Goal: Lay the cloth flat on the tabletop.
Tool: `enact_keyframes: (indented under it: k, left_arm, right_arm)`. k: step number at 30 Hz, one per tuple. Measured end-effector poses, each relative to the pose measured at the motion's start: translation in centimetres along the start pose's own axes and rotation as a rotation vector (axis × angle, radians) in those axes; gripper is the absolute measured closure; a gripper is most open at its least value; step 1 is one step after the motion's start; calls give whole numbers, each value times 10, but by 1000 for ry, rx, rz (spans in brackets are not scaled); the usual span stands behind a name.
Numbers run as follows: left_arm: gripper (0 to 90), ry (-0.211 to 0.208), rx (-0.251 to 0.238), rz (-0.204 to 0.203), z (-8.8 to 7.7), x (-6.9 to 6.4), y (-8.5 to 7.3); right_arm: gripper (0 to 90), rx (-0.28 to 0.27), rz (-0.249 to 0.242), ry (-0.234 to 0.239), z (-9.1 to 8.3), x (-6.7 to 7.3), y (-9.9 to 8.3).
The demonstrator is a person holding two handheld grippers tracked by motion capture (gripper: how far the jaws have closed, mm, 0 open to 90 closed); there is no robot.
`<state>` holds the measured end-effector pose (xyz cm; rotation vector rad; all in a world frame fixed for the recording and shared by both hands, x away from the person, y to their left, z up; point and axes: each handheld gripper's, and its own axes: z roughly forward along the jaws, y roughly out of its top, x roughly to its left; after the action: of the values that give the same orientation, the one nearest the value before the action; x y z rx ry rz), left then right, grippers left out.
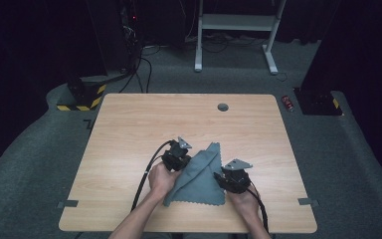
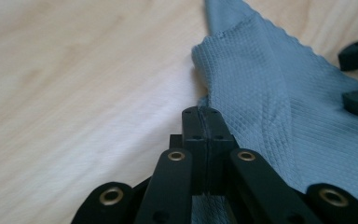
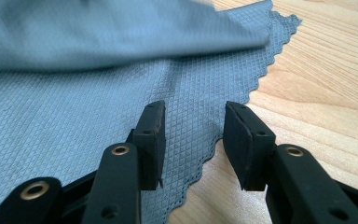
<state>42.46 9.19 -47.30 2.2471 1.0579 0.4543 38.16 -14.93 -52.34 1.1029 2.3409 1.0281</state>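
Cloth [image 1: 201, 177] long axis runs near-to-far on table [image 1: 129, 129], tip pointing far.

The cloth [image 2: 279, 102] is grey-blue woven fabric, matt, with a fine diamond weave and a scalloped edge. The table [image 1: 129, 129] is pale, smooth wood grain. The grippers' jaws are matt black plastic with brass-coloured rivets.

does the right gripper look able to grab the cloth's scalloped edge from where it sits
Probably yes. The right gripper has its jaws apart just above the grey cloth, with the scalloped edge right between them and nothing in the way. The left gripper is shut on the cloth's other side.
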Motion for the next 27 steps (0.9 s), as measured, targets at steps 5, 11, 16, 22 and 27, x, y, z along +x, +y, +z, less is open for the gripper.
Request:
enact_keyframes:
  k: [5, 11, 16, 22, 27]
  left_arm:
    - [897, 99, -39, 14, -20, 12, -6]
    - [893, 22, 23, 91, 0, -11, -14]
    - [773, 10, 22, 79, 13, -17, -16]
    - [666, 75, -10, -73, -7, 18, -28]
    - [633, 79, 37, -131, 1, 30, -41]
  right_arm:
    - [598, -1, -2, 2, 0, 0, 0]
    - [598, -1, -6, 2, 0, 0, 0]
    - [598, -2, -8, 2, 0, 0, 0]
    - [598, -2, -8, 2, 0, 0, 0]
    - [598, -1, -5, 2, 0, 0, 0]
